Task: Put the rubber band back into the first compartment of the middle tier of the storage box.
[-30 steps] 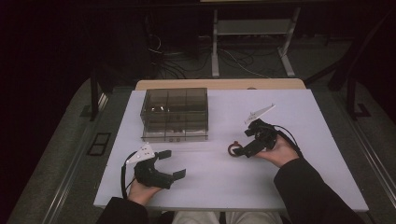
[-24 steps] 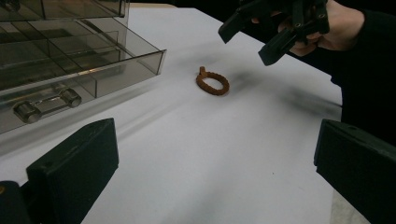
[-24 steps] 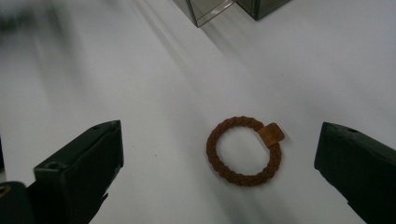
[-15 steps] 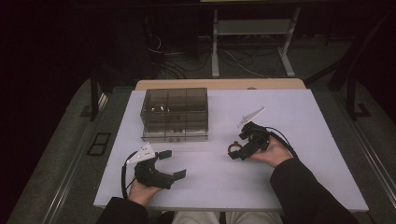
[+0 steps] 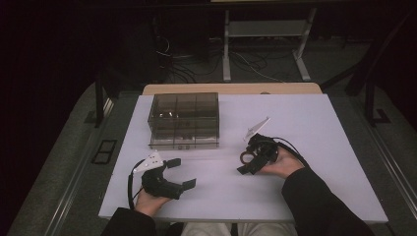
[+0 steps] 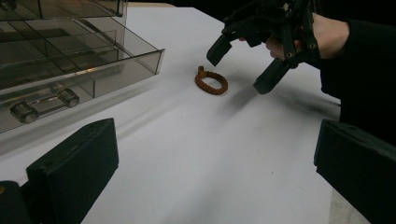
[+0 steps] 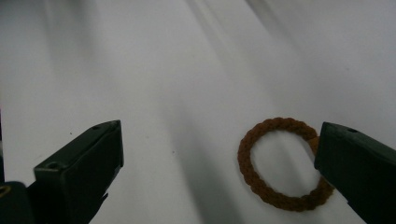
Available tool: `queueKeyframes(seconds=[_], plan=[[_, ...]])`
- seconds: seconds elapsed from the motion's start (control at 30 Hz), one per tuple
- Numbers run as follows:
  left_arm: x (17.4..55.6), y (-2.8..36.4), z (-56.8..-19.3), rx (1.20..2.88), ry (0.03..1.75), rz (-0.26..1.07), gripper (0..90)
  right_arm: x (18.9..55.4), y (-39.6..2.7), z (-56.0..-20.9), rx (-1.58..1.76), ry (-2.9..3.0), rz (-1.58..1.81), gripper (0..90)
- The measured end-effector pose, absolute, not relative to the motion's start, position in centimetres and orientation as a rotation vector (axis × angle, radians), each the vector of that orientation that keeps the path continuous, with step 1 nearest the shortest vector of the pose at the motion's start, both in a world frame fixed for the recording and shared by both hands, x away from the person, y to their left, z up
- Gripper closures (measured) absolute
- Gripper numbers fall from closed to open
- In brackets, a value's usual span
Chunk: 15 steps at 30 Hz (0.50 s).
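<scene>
A brown braided ring (image 5: 245, 157) lies flat on the white table (image 5: 314, 128), right of centre. My right gripper (image 5: 244, 157) hovers over it, open, jaws set to either side of the ring and apart from it. In the right gripper view the ring (image 7: 280, 163) sits close to the right jaw of that gripper (image 7: 217, 172). The left gripper view shows the ring (image 6: 211, 80) under the right gripper (image 6: 240, 67). My left gripper (image 5: 183, 173) rests open near the front left edge, holding nothing; its jaws (image 6: 215, 177) stand wide apart.
A smoky clear plastic drawer box (image 5: 184, 119) stands at the back left of the table. Its lower drawer (image 6: 116, 65), with a metal handle (image 6: 44, 103), juts out at the front. A wooden table edge (image 5: 231, 88) lies behind.
My right gripper has shifted left and toward the near edge, coming down over the ring. The left gripper and the box have stayed put.
</scene>
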State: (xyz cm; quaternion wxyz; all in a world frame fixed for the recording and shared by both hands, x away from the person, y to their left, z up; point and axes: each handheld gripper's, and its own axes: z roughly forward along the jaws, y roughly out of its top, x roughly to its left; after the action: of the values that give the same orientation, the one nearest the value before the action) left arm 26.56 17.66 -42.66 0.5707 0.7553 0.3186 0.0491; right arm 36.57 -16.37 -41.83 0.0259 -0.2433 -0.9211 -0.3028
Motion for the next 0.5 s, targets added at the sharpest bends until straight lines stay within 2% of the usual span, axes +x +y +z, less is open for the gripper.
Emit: queueKeyframes(seconds=[0.13, 0.17, 0.3, 0.5], plan=[[26.55, 17.64, -42.66, 1.772, 0.747, 0.115, 0.0, 36.46, -16.02, -42.25, -0.735, -2.851, -0.907, 1.6], [26.54, 17.65, -42.65, 1.771, 0.747, 0.115, 0.0, 36.49, -16.02, -42.39, -0.702, -2.853, -0.907, 14.3], [26.54, 17.69, -42.63, 1.771, 0.746, 0.117, 0.0, 36.50, -15.89, -42.57, -0.695, -2.863, -0.895, 15.4], [26.53, 17.69, -42.63, 1.771, 0.747, 0.117, 0.0, 36.51, -15.65, -42.86, -0.674, -2.885, -0.895, 25.0]])
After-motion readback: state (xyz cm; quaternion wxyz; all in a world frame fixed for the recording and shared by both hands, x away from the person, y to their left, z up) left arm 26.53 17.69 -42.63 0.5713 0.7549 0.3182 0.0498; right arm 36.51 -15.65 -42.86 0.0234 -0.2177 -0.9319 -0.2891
